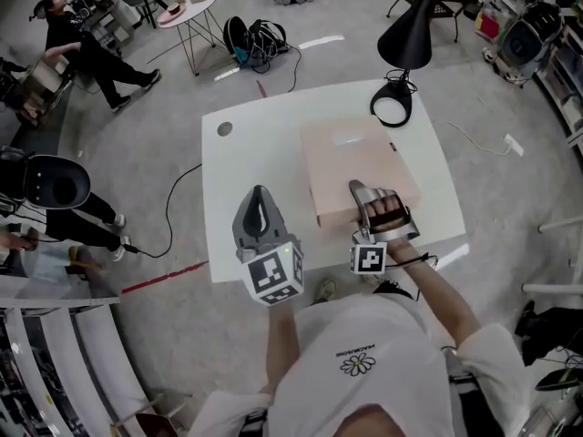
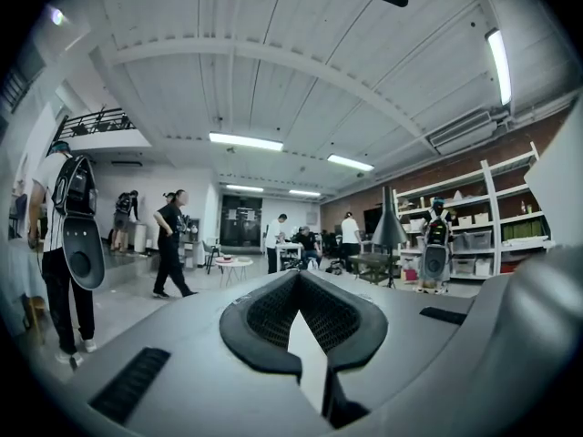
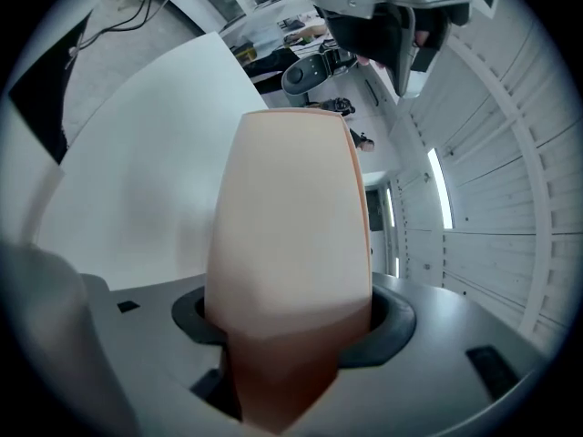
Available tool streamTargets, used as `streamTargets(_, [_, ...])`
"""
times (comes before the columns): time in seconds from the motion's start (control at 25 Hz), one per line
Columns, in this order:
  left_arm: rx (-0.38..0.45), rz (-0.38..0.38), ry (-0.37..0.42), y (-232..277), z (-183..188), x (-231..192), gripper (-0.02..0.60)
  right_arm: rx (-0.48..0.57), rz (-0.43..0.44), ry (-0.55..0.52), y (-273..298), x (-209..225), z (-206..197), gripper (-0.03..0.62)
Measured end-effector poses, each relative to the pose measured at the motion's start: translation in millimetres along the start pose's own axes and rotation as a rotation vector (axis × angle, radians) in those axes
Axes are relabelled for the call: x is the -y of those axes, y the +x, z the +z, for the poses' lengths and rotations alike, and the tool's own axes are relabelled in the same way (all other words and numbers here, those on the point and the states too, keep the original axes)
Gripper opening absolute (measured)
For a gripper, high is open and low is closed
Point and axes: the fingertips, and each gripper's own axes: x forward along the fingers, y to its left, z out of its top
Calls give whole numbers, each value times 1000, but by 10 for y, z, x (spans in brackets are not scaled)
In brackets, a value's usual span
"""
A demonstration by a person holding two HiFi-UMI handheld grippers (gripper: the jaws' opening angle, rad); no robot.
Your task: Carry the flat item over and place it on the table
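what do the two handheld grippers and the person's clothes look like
Both are grey moulded shells tapering toward the tips. The left gripper and right gripper each carry a white marker cube with black squares. The pads are black with a mesh texture. The person wears a white short-sleeved T-shirt with a small flower print.

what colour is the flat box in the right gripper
Plain pale pink, with no pattern. The flat box shows best in the head view.

Left gripper (image 1: 259, 198) level, fingers together, empty. Right gripper (image 1: 361, 197) pitched down, fingers clamped on pink box (image 1: 351, 157) edge.
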Motion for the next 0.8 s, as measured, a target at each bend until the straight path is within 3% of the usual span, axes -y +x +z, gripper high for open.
streamTargets(0.28, [-4, -3, -6, 30, -88, 66, 15, -8, -1, 4, 18, -137, 76, 275])
streamTargets(0.68, [-18, -28, -32, 108, -144, 186, 15, 21, 74, 30, 123, -185, 67, 285])
streamTargets(0.8, [-21, -32, -45, 91, -164, 176, 15, 29, 134, 42, 110, -299, 98, 298])
